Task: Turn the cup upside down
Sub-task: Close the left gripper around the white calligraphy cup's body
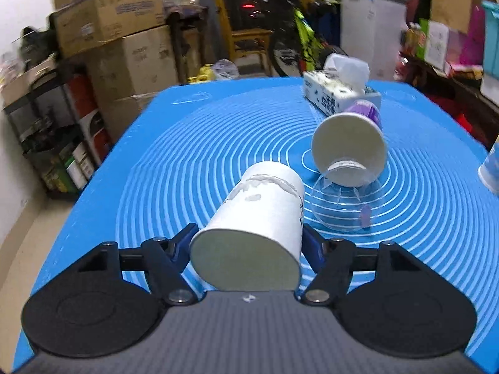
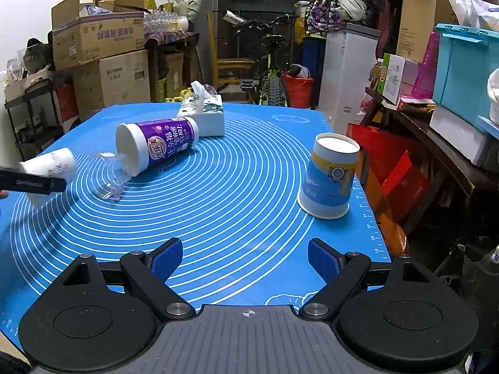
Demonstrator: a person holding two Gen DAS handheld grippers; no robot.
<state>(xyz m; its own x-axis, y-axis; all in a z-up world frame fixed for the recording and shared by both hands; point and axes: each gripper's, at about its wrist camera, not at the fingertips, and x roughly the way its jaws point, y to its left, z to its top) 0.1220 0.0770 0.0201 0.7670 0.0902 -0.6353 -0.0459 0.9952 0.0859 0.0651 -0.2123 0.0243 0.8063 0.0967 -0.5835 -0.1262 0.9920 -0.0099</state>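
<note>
The left claw (image 1: 246, 243) pinches a white paper cup (image 1: 259, 218) between its 2 blue pads, 1 on each side of the cup wall. The cup is held on its side, clear of the blue bench (image 1: 187, 143), with 1 end toward the camera. That near end reads as the closed base, though the flat white disc could also be a rim seen at an angle; the view is too close to be sure. In the right wrist view the same cup (image 2: 50, 165) shows at the far left, tilted and blurred.

Judged from this, the turn itself is in hand: the cup is lifted and partway through its rotation. The next move calls for finishing the roll of the wrist until the mouth faces down, then lowering the cup flat onto the mat and letting go.

Just right of the held cup lies a clear plastic dome lid (image 1: 343, 205), and resting against it a purple drink cup (image 1: 349, 146) on its side. Both sit near the likely set-down spot and could be knocked. Behind them is a tissue box (image 1: 340, 93).

Farther right, a blue and yellow paper cup (image 2: 330, 177) stands mouth down on the bench, well apart from the others.

The right claw (image 2: 244, 261) is spread wide and holds nothing, hovering over the near edge of the bench.
</note>
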